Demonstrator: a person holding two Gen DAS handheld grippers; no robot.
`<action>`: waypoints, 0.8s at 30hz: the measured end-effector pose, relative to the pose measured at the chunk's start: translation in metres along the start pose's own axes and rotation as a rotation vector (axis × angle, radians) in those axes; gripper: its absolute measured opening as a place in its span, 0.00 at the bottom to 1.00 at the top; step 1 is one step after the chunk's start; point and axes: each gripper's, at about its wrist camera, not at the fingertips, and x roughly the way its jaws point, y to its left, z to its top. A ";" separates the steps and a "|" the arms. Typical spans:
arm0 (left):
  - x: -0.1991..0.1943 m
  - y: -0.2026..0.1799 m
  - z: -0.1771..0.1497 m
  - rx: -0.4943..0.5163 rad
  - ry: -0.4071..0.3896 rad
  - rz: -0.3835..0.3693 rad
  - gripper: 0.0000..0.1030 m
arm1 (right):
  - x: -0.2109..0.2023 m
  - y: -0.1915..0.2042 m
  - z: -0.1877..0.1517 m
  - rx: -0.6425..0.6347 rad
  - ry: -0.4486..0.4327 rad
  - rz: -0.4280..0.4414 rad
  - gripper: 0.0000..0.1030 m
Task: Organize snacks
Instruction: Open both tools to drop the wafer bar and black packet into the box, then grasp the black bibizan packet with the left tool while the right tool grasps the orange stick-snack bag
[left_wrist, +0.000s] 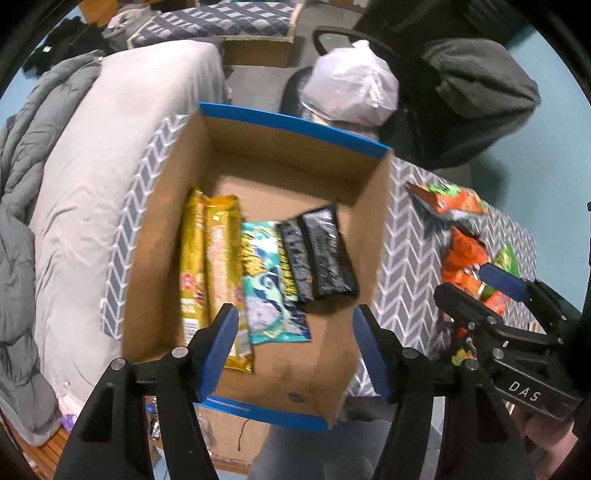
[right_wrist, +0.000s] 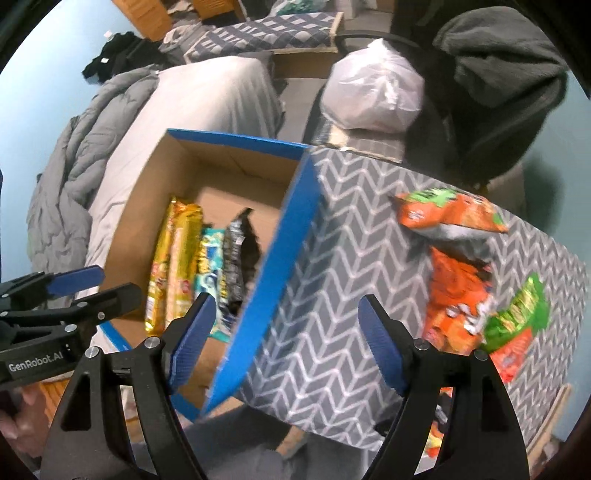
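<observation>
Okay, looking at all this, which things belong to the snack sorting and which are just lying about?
Part of the job: cardboard box, gold packets, teal packet, black packets, orange snack bags.

Just lying about: white plastic bag, grey duvet, dark fleece.

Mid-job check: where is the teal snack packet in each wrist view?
Left wrist: teal packet lies mid-frame on the box floor, between gold and black packets.
Right wrist: teal packet sits left of centre, partly hidden behind the box's blue edge.
Shared landmark: gold packets beside it.
</observation>
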 end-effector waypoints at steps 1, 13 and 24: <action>0.001 -0.006 -0.001 0.013 0.005 -0.003 0.64 | -0.003 -0.006 -0.004 0.006 -0.003 -0.001 0.78; 0.016 -0.089 -0.017 0.203 0.057 -0.028 0.69 | -0.031 -0.082 -0.055 0.149 -0.003 -0.030 0.78; 0.038 -0.156 -0.032 0.369 0.107 -0.045 0.69 | -0.053 -0.156 -0.112 0.256 0.010 -0.075 0.78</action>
